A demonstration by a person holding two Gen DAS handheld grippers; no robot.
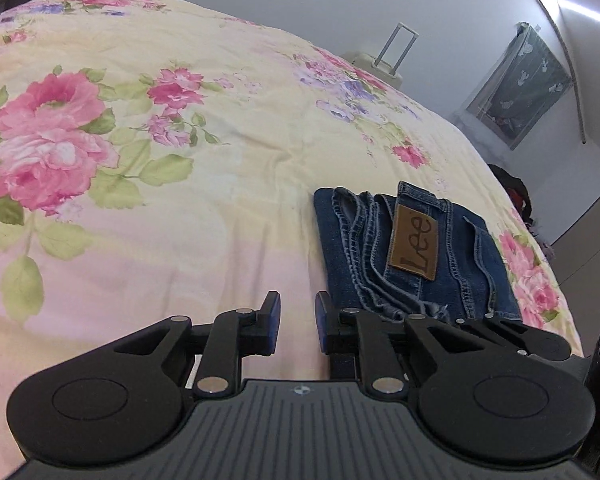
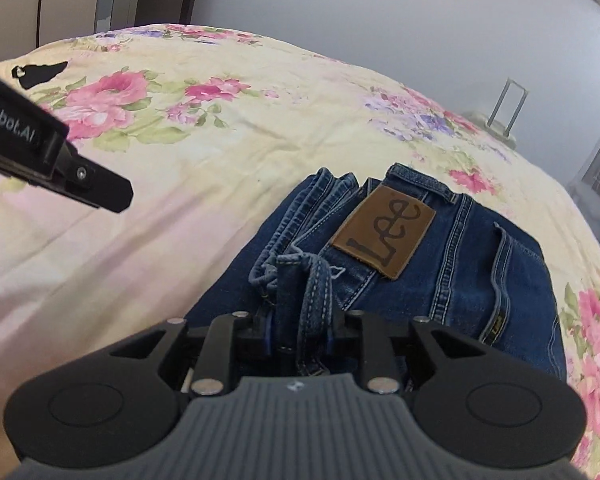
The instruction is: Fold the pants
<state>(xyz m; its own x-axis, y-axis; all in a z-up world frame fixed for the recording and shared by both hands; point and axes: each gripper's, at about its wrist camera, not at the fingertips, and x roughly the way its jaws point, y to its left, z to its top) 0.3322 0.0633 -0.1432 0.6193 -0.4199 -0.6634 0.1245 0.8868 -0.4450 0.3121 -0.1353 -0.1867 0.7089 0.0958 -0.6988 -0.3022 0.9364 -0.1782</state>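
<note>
Left wrist view: black linkage arms and the ribbed grey body are filling the bottom of the frame, cutting off the near edge of the floral bedspread (image 1: 188,184). Left gripper (image 1: 298,330) is showing a narrow gap between its blue pads, with nothing between them; only bedspread is showing through the gap. Folded Lee jeans (image 1: 452,272) are lying on the bedspread just beyond the gripper and to its right, brown leather patch (image 1: 413,243) facing up. The nearest hem of the denim is disappearing behind the right-hand finger linkage, so whether the finger is touching cloth is hard to tell. A pale suitcase (image 1: 384,66) is peeking over the far edge of the bed, its body mostly hidden.

Right wrist view: right gripper (image 2: 300,338) is sitting right at the near edge of the jeans (image 2: 480,264). A bunched strip of stitched denim and a belt loop are standing up between its fingers (image 2: 262,330), and the pads are largely hidden by that cloth. The gap is narrow; whether the pads are actually pressing the denim is not clear. The left gripper's black body (image 2: 60,160) is entering from the left edge, cut off by the frame, hovering above bare bedspread (image 2: 228,152) apart from the jeans.
</note>
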